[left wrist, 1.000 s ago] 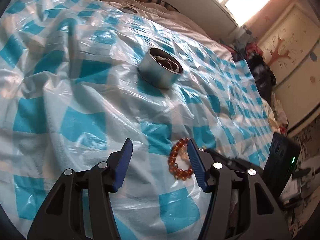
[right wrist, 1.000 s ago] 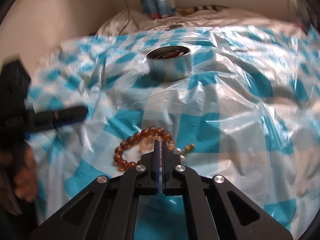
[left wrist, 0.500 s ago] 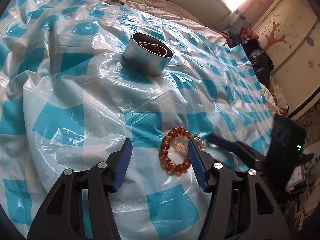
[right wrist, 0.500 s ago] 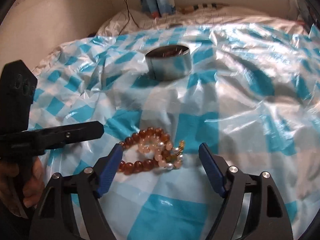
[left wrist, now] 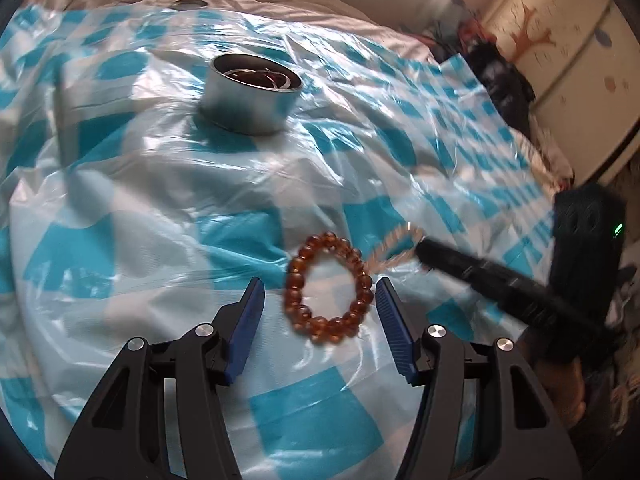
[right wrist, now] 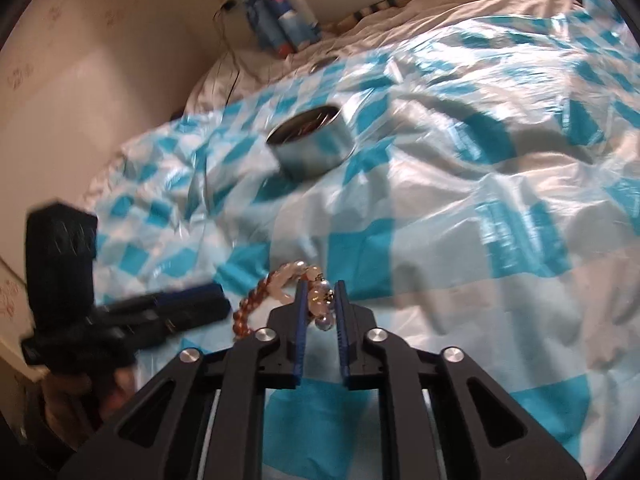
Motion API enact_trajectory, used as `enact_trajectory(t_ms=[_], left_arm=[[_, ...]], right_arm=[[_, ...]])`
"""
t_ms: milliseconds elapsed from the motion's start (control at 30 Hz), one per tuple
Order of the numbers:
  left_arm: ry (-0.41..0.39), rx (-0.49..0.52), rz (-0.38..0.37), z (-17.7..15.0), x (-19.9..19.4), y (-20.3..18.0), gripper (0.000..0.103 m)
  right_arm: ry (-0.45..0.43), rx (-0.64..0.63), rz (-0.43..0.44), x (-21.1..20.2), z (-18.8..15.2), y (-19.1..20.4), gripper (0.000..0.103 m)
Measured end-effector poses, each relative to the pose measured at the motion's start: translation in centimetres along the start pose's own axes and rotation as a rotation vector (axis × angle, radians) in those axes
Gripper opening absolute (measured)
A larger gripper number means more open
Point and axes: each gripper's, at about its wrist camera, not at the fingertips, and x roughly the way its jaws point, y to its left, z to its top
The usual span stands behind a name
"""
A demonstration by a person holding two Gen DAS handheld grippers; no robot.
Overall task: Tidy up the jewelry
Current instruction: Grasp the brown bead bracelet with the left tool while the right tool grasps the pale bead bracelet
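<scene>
- Nearest the right wrist camera, the right gripper [right wrist: 321, 304] is closing: half a second ago its jaws stood wide around the tangle of beads, and now the blue pads stand narrowly apart with the pale bead bracelet [right wrist: 320, 300] between them; whether they already press on it cannot be told.
- Beside it, the left gripper [left wrist: 320, 300] stands about half open as before, empty, its jaws now either side of the amber bead bracelet [left wrist: 328, 286], which lies flat on the checked plastic sheet [left wrist: 132, 208] over the bed.
- Between the two bracelets a change shows: they lay heaped together a moment ago, whereas the pale one now trails out toward the right gripper and overlaps the amber ring only at one edge. Judged from this, the pair is being separated so that each can be lifted alone.
- Farther up the sheet, the metal tin [left wrist: 252, 94] stands upright where it stood, well apart from both grippers, with jewelry already inside; it is the likely destination.
</scene>
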Motion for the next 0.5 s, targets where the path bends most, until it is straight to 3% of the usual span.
enact_trajectory(t_ms=[167,267,300,333,367,500], left_arm=[[0.02,0.041,0.058,0.2,1.8,-1.0,0.055],[0.029,0.085,0.093,0.0,2.4,-1.7,0.053],[0.03,0.102,0.098,-0.2,2.4,-1.9,0.046],[0.035,0.115,0.099,-0.3,2.5,-2.1,0.029],[0.042,0.127,0.101,-0.3,2.5,-2.2,0.011],[0.039,0.145,0.124,-0.4,2.4,-2.2,0.01]], right_arm=[[-0.031,0.005,-0.065,-0.8,0.5,-0.8,0.013],[0.014,0.02,-0.085,-0.1,0.4,-1.4,0.016],[0.023,0.036,-0.093,0.1,0.3,-1.7,0.033],[0.027,0.044,-0.104,0.1,0.2,-2.0,0.044],[0.027,0.045,-0.105,0.2,0.2,-2.0,0.045],[0.026,-0.049,-0.165,0.7,0.0,-0.7,0.051]])
